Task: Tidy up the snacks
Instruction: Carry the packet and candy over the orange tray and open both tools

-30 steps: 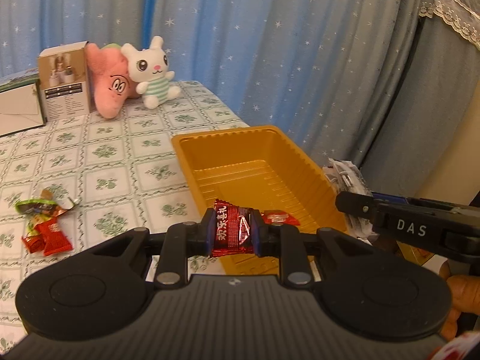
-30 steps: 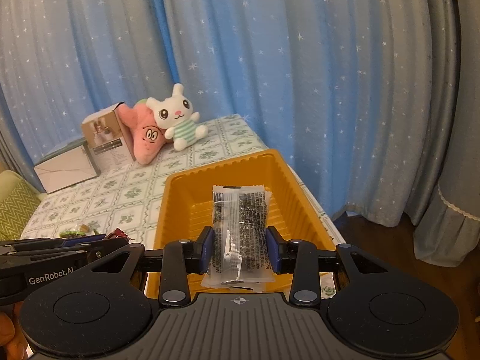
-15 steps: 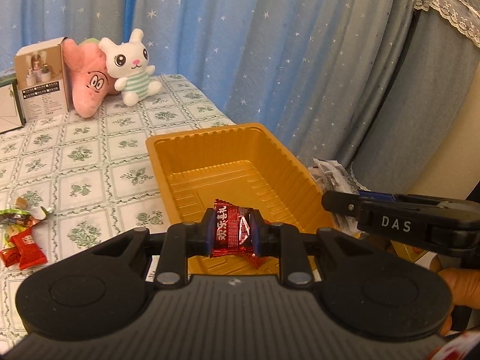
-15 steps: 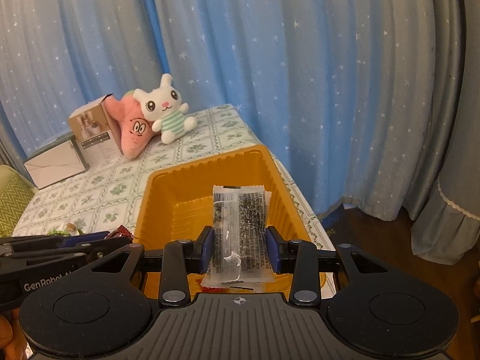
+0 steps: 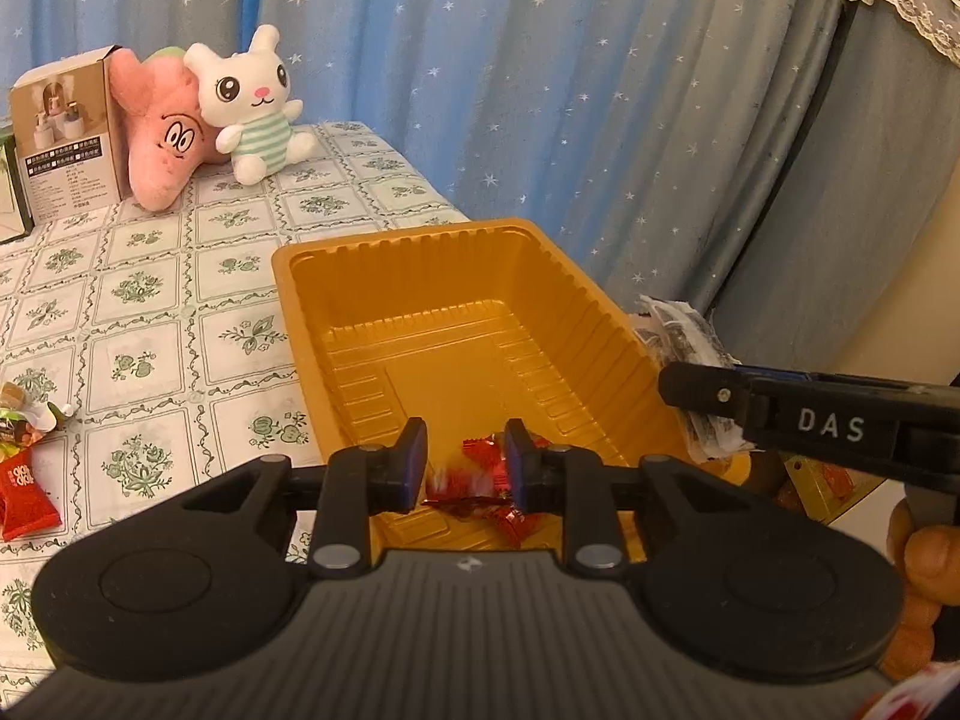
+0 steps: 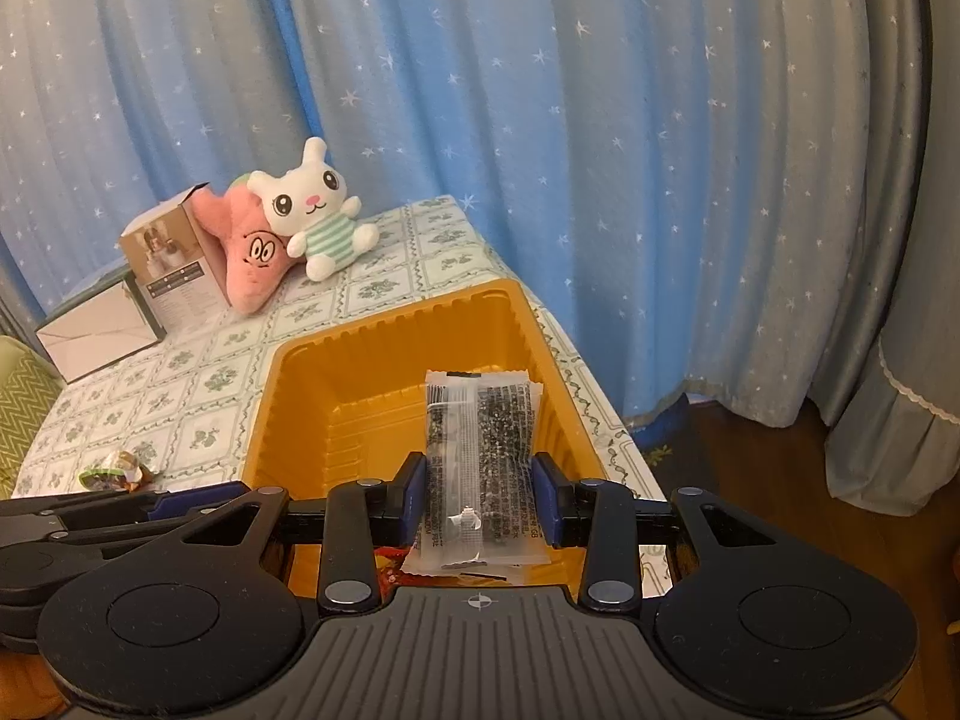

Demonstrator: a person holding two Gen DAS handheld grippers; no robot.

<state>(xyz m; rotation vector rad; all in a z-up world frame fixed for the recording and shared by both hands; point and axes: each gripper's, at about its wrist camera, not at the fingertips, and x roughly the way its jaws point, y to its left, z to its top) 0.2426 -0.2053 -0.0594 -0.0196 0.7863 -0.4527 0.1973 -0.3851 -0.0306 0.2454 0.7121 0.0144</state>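
Observation:
An orange plastic tray (image 5: 312, 276) stands on the patterned tablecloth; it also shows in the right wrist view (image 6: 270, 420). My left gripper (image 5: 463, 468) is open above the tray's near end, and a red candy (image 5: 456, 489), blurred, drops between its fingers toward another red candy (image 5: 510, 519) lying in the tray. My right gripper (image 6: 479, 498) is shut on a clear packet of dark snack (image 6: 480, 450), held above the tray's near right side. That packet shows at the tray's right in the left wrist view (image 5: 678, 336).
Loose wrapped snacks (image 5: 24, 450) lie on the cloth at the left. A pink plush (image 5: 162, 132), a white bunny plush (image 5: 252, 102) and a cardboard box (image 5: 66, 132) stand at the far end. Curtains hang behind the table. The table edge runs just right of the tray.
My left gripper has opened over the tray and let go of the red candy, which is falling. My right gripper still holds the clear packet and has moved over the tray.

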